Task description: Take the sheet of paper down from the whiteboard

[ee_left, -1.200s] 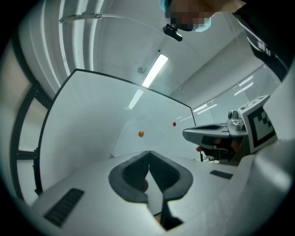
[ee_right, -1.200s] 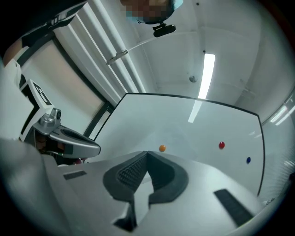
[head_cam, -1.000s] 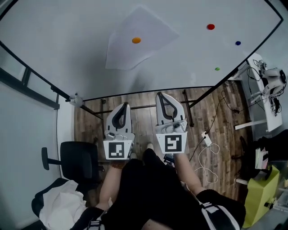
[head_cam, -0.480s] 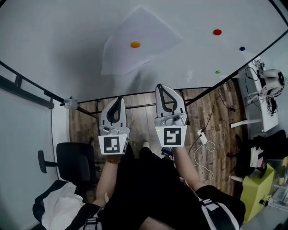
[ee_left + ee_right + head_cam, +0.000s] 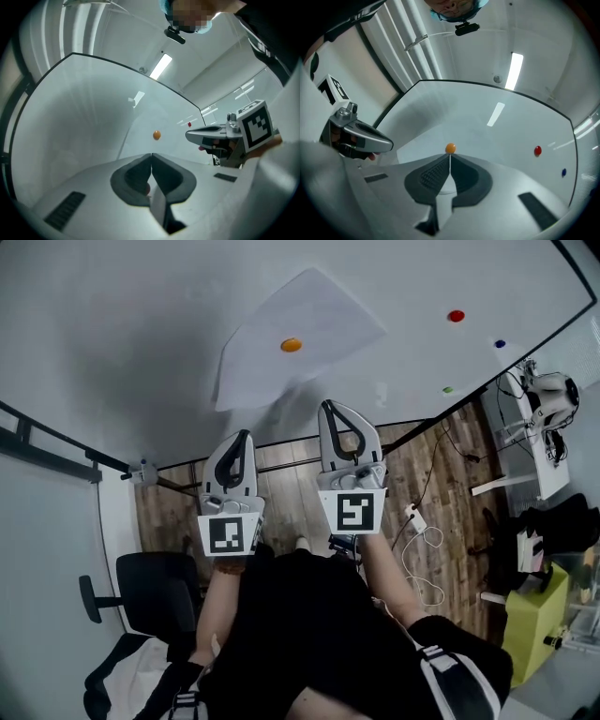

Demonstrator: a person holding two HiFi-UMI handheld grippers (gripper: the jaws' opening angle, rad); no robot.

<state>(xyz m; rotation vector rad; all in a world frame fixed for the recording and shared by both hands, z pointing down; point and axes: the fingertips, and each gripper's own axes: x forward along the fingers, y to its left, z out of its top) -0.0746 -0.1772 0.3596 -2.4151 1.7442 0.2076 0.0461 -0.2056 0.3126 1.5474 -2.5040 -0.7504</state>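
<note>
We hold our left gripper (image 5: 151, 155) with its grey jaws pressed together and nothing between them. Our right gripper (image 5: 450, 156) is the same, its jaws closed flat on each other and empty. The two sit side by side and point forward at the large white whiteboard (image 5: 112, 334), the right one reaching a little further than the left. In the right gripper view our jaw tips line up just under the small round orange magnet (image 5: 450, 148). That magnet pins the white sheet of paper (image 5: 323, 306) to the board near the sheet's middle. The sheet hangs skewed, one corner uppermost, straight ahead of both grippers, and neither gripper touches it. Further right on the board, well apart from the paper, we see a round red magnet (image 5: 456, 316), a small blue magnet (image 5: 499, 344) and a small green magnet (image 5: 447, 389). Under the board lies the brown wooden plank floor (image 5: 441, 474), and a black office chair (image 5: 155, 582) stands at our left
</note>
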